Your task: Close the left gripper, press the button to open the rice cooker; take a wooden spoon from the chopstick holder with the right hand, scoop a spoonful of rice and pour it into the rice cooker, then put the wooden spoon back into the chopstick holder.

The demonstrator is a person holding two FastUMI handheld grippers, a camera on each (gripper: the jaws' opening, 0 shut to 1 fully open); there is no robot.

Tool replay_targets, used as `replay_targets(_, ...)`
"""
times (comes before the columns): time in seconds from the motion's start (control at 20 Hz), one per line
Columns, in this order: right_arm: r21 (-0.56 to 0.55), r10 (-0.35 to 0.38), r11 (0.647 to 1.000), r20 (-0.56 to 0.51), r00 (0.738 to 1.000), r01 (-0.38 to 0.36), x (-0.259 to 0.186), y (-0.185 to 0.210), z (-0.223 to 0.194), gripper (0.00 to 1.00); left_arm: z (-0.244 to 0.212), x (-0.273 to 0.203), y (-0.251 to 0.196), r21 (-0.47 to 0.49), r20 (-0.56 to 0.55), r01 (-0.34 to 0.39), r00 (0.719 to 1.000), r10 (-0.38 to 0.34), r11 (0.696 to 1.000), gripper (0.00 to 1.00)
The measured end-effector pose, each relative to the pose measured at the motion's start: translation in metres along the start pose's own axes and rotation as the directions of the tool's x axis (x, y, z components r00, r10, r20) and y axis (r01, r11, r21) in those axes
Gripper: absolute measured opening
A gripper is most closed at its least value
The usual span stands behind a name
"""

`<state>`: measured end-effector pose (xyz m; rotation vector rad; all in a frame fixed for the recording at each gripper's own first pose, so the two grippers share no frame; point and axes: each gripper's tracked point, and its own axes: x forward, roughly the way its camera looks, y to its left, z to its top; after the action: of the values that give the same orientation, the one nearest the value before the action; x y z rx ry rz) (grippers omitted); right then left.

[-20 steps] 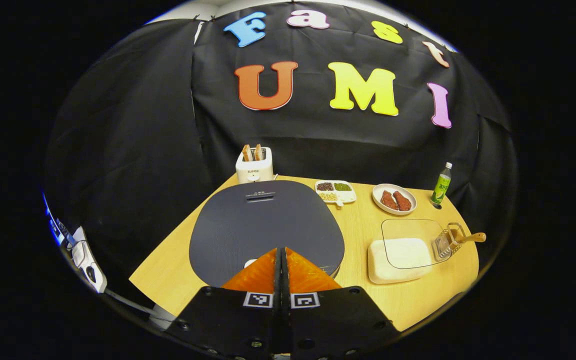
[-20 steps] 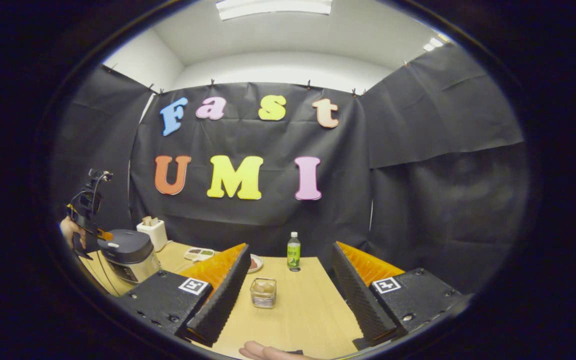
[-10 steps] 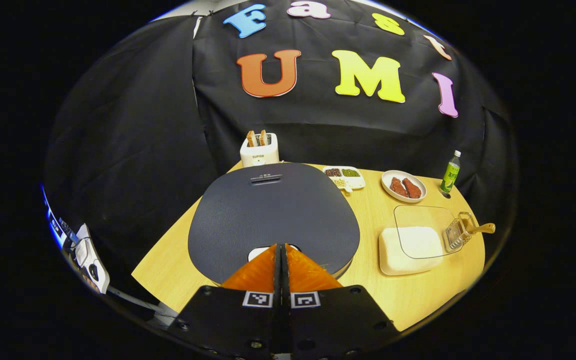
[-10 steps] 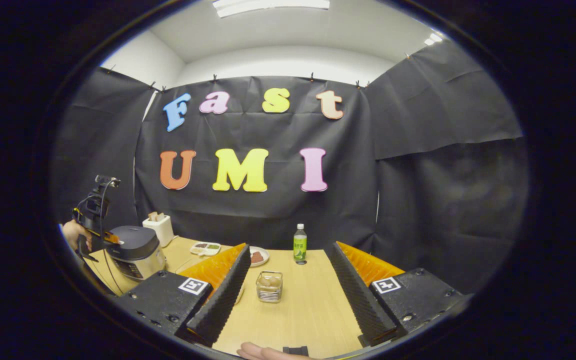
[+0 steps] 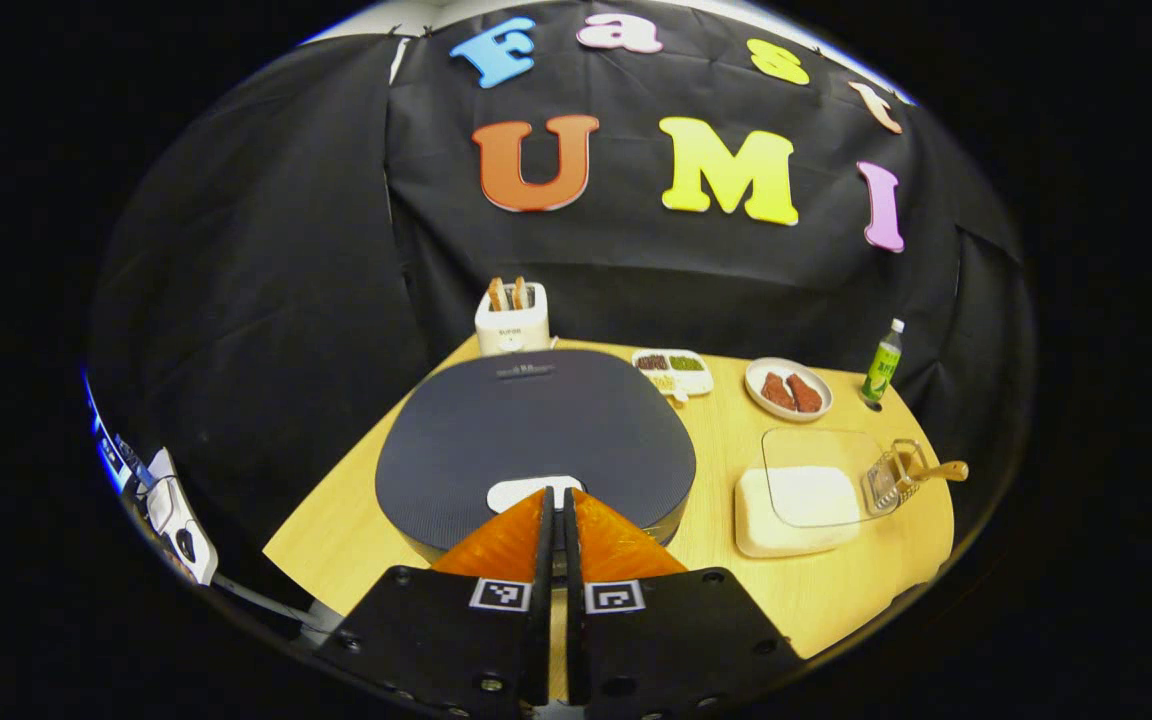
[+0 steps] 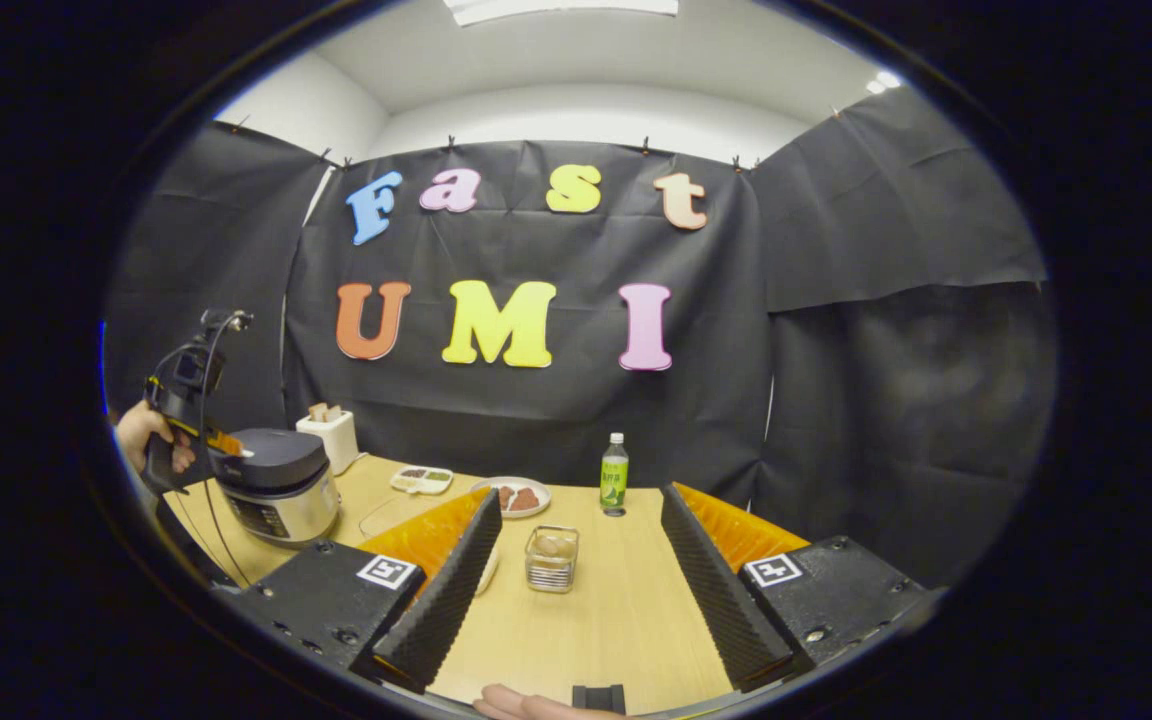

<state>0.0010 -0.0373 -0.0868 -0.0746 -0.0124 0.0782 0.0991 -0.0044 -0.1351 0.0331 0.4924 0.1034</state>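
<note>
The rice cooker (image 5: 536, 430) has a dark grey lid that lies shut, with a white button (image 5: 534, 491) at its near edge. My left gripper (image 5: 554, 493) is shut, and its tips sit at the button. In the right gripper view the rice cooker (image 6: 276, 485) stands at the left with the left gripper (image 6: 226, 443) over its near rim, held by a hand (image 6: 141, 432). My right gripper (image 6: 578, 515) stands open above the table, with the wire chopstick holder (image 6: 550, 558) beyond its fingers. The wooden spoon (image 5: 936, 470) leans out of the chopstick holder (image 5: 891, 480). The container of rice (image 5: 796, 505) lies beside it.
A toaster (image 5: 511, 320) with bread stands at the back. A divided dish of beans (image 5: 671, 368), a plate of meat (image 5: 788, 390) and a green bottle (image 5: 883, 365) line the far side of the wooden table (image 5: 336, 540). A clear lid (image 5: 821, 470) rests on the rice container.
My left gripper drew back and rose a little, so the white button shows in front of its tips. The right gripper drifted left and tilted up, and the chopstick holder moved right between its fingers.
</note>
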Motion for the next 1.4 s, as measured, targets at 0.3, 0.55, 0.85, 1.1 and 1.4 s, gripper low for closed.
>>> replay_targets(0.3,-0.011,-0.005,1.000,-0.022,1.000,0.005,0.003,-0.003,-0.021,1.00,0.046,-0.062,-0.025,-0.008,0.179,0.030,0.983,-0.028,1.000,0.94)
replay_targets(0.55,-0.001,-0.010,1.000,-0.009,1.000,0.010,0.011,-0.004,-0.035,1.00,0.047,-0.100,-0.028,-0.001,0.261,0.046,0.964,-0.044,0.999,0.94)
replay_targets(0.85,0.015,0.024,1.000,-0.019,1.000,-0.024,0.049,0.015,-0.079,1.00,0.025,-0.133,-0.026,0.003,0.362,0.026,0.932,-0.025,1.000,0.94)
replay_targets(1.1,0.072,0.048,0.997,-0.096,0.994,-0.041,0.097,0.035,-0.124,1.00,0.013,-0.173,-0.035,0.058,0.470,-0.032,0.883,0.001,0.998,0.94)
replay_targets(1.4,0.106,-0.035,0.993,-0.080,0.996,0.043,0.141,0.030,-0.152,1.00,-0.006,-0.208,-0.061,0.078,0.526,0.048,0.846,-0.082,0.996,0.93)
